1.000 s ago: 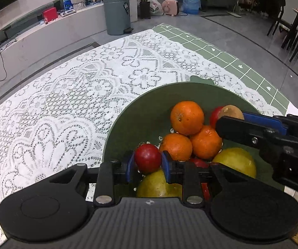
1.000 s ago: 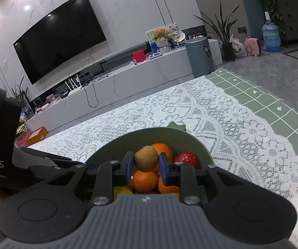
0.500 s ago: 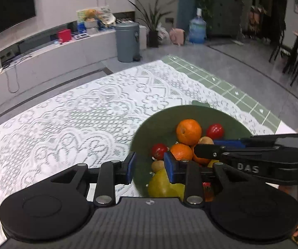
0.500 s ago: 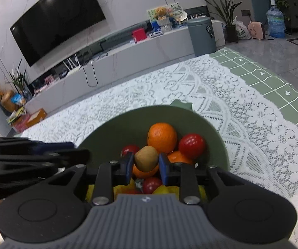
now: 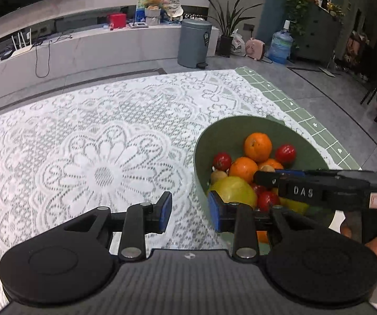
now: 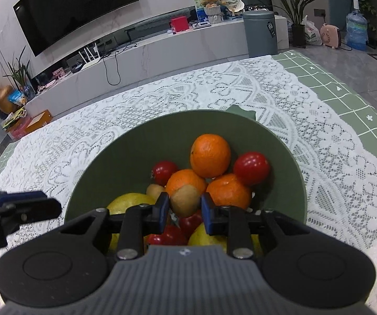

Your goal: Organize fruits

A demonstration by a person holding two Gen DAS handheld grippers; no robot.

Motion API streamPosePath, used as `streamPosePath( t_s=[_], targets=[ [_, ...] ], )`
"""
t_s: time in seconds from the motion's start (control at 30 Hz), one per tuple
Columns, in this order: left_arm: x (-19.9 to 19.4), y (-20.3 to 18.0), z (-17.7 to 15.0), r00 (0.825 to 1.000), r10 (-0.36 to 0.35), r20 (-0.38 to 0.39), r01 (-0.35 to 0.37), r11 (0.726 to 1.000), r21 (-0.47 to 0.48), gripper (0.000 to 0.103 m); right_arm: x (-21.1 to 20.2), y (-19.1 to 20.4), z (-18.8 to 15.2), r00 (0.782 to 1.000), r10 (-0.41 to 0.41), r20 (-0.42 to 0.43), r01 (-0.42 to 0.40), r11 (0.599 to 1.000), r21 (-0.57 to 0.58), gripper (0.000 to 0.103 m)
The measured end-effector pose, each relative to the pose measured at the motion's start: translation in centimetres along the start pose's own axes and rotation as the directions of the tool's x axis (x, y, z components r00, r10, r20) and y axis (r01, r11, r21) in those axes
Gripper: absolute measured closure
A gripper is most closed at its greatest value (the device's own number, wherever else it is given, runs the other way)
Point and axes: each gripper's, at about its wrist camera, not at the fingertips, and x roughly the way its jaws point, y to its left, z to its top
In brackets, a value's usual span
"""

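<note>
On my screens: right gripper [image 6: 184,206] clamping a kiwi [image 6: 184,200] above the fruit-filled green bowl [image 6: 288,157]; left gripper [image 5: 189,211] empty, jaws wide, over the lace tablecloth [image 5: 96,157] beside the bowl's rim.

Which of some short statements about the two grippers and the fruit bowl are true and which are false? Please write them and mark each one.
1. The right gripper holds a kiwi. True.
2. The left gripper holds a red fruit. False: its jaws are open and empty.
3. The green bowl stands on a lace tablecloth. True.
4. The bowl holds only oranges. False: red fruits and a yellow fruit lie there too.
</note>
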Motion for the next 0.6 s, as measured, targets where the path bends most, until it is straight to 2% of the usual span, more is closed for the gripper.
streamPosePath(
  t_s=[0.1,0.23,0.37,0.4,0.43,0.53,0.6],
  targets=[
    [-0.1,-0.1,-0.5,1.000,0.002,-0.007,-0.002,1.000,-0.008,0.063,0.0,0.1,0.0,1.000,0.000,0.002,0.000,1.000,0.000,0.078],
    [-0.8,-0.2,-1.0,1.000,-0.004,0.005,0.004,1.000,-0.016,0.062,-0.5,-0.1,0.0,1.000,0.004,0.026,-0.005,1.000,0.012,0.066],
    [-2.6,-0.1,-1.3,0.998,0.013,0.061,-0.012,1.000,-0.019,0.055,-1.6,-0.2,0.0,0.996,0.023,0.083,-0.024,1.000,0.016,0.055],
    [-3.0,-0.1,-1.4,0.997,0.022,0.076,-0.021,1.000,-0.017,0.054,-2.0,-0.2,0.0,0.994,0.027,0.104,-0.029,0.999,0.016,0.049],
    [-3.5,0.0,-1.5,0.995,0.032,0.092,-0.030,0.999,-0.017,0.051,-2.5,-0.2,-0.1,0.991,0.030,0.128,-0.032,0.999,0.017,0.043],
    [-5.2,0.3,-1.8,0.988,0.051,0.147,-0.047,0.999,-0.025,0.042,-3.9,-0.3,-0.1,0.979,0.030,0.200,-0.035,0.999,0.022,0.038],
    [-6.6,0.6,-2.2,0.981,0.062,0.183,-0.056,0.998,-0.035,0.035,-4.9,-0.1,-0.1,0.969,0.017,0.248,-0.024,0.999,0.025,0.028]
  ],
)
